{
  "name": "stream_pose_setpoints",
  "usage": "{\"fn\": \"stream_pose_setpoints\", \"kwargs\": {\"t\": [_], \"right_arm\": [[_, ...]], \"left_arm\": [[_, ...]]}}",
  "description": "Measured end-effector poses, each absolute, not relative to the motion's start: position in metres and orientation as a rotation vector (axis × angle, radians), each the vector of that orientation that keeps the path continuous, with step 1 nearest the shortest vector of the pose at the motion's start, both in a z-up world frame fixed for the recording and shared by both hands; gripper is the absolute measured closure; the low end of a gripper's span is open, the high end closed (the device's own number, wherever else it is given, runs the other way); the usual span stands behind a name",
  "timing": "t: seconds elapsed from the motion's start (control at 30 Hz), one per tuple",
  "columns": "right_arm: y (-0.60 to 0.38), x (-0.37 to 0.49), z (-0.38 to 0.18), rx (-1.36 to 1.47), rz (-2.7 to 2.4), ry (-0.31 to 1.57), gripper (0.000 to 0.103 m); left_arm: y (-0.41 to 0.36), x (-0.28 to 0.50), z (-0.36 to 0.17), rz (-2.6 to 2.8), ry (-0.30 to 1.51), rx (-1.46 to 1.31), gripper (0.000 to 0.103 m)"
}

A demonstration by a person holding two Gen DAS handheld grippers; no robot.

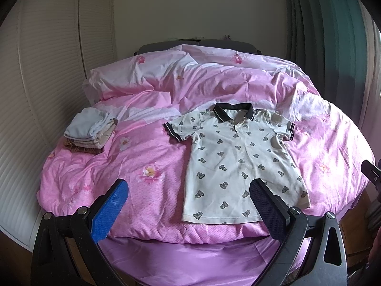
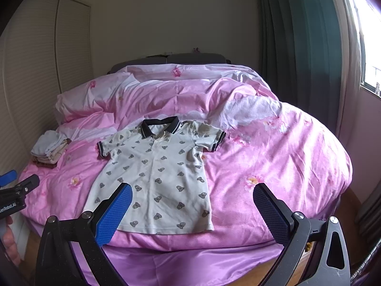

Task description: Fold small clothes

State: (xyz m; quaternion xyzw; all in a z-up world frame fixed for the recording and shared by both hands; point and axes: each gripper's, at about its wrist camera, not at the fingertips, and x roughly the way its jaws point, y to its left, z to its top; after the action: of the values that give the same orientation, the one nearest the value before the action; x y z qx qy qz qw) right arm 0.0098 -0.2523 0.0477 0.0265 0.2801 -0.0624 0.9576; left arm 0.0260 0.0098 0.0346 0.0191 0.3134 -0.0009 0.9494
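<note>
Both grippers — left gripper (image 1: 188, 208), right gripper (image 2: 193, 211) — we hold spread and empty above the bed's near edge; polo shirt (image 1: 238, 162) lies flat, face-up on the pink duvet (image 1: 133, 157) — ready for folding

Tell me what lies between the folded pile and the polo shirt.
Only bare pink duvet lies between the folded pile and the polo shirt, clearest in the left wrist view.

**Bedroom with a pink bed and a bright window**

A bed (image 2: 285, 157) under a rumpled pink floral duvet fills the room, its dark headboard (image 2: 195, 58) against a plain cream wall (image 2: 166, 19). Louvred wardrobe doors (image 1: 47, 71) stand left. Teal curtains (image 2: 297, 47) hang right, beside a daylit window (image 2: 369, 47). Wooden floor (image 2: 262, 274) shows below.
</note>
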Motion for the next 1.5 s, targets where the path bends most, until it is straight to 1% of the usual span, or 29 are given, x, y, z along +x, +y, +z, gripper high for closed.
{"fn": "stream_pose_setpoints", "kwargs": {"t": [0.5,0.83,1.1,1.33,1.37,1.43,1.5], "right_arm": [[-0.251,0.016,0.049,0.054,-0.124,0.571,0.001],[-0.254,0.022,0.049,0.052,-0.135,0.566,0.001],[-0.274,0.066,0.056,0.050,-0.151,0.532,0.001],[-0.303,0.117,0.050,0.028,-0.155,0.489,0.001],[-0.308,0.126,0.047,0.027,-0.150,0.481,0.002],[-0.318,0.145,0.040,0.023,-0.152,0.465,0.008],[-0.328,0.166,0.033,0.029,-0.148,0.473,0.025]], "left_arm": [[0.020,0.036,0.035,-0.007,0.636,0.037,0.000],[0.005,0.069,0.035,-0.018,0.635,0.041,0.000],[-0.018,0.106,0.041,-0.038,0.592,0.044,0.000],[-0.045,0.160,0.039,-0.035,0.542,0.026,0.000],[-0.050,0.169,0.036,-0.035,0.537,0.026,0.000],[-0.062,0.188,0.028,-0.038,0.539,0.030,0.000],[-0.071,0.209,0.020,-0.043,0.541,0.027,0.000]]}}
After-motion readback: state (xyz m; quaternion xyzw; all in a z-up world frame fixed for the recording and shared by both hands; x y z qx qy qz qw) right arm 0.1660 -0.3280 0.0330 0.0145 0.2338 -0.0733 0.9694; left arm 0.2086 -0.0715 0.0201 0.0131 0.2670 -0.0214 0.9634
